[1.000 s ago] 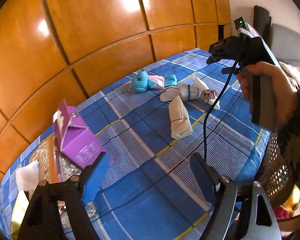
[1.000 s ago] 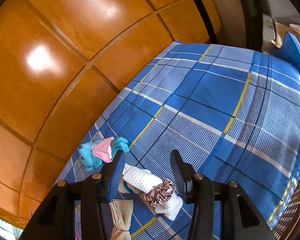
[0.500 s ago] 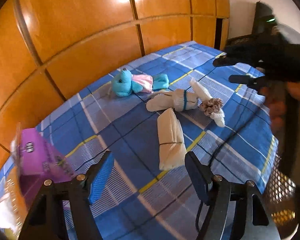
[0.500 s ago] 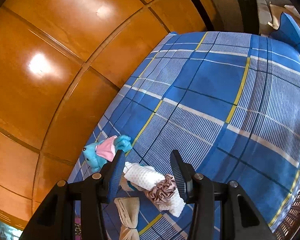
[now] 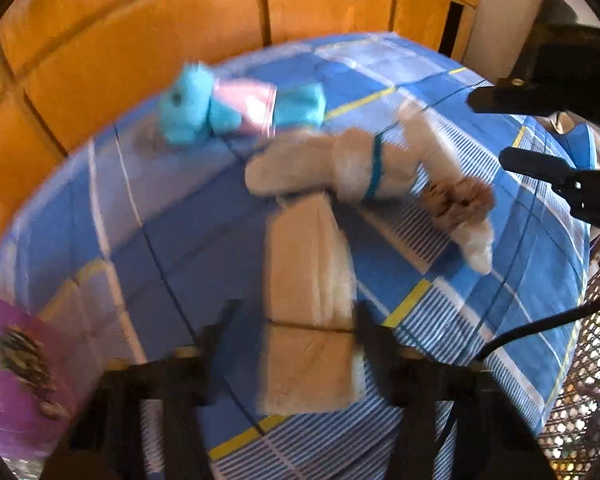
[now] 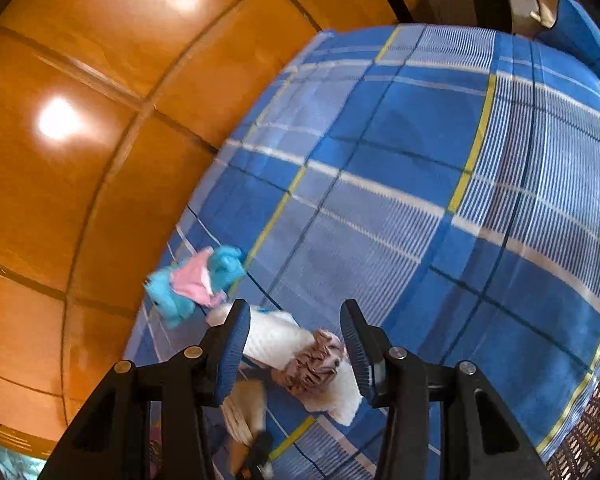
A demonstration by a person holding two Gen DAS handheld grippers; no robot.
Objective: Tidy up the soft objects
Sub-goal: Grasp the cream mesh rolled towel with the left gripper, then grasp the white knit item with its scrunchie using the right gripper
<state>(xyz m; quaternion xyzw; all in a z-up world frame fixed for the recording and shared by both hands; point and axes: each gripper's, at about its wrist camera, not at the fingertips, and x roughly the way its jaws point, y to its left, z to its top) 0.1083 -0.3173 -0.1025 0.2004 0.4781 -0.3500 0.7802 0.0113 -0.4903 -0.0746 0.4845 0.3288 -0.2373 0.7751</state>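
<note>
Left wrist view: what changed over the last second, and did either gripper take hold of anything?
The left gripper advanced toward the folded beige cloth, which now sits between its open fingers, not yet gripped. The purple box slid to the frame edge. The right gripper remains open over the white roll; blue plush unmoved.

Glossy wood panels (image 6: 80,128), cloth bedspread (image 6: 420,200)

A blue plaid bedspread (image 5: 188,216) crossed by white stripes and thin yellow lines carries a turquoise plush toy (image 5: 204,110) in a pink shirt at upper left, a beige folded cloth (image 5: 308,312) at centre, and a purple box (image 5: 16,364) at lower left, before orange-brown wood panels (image 6: 80,120).
</note>
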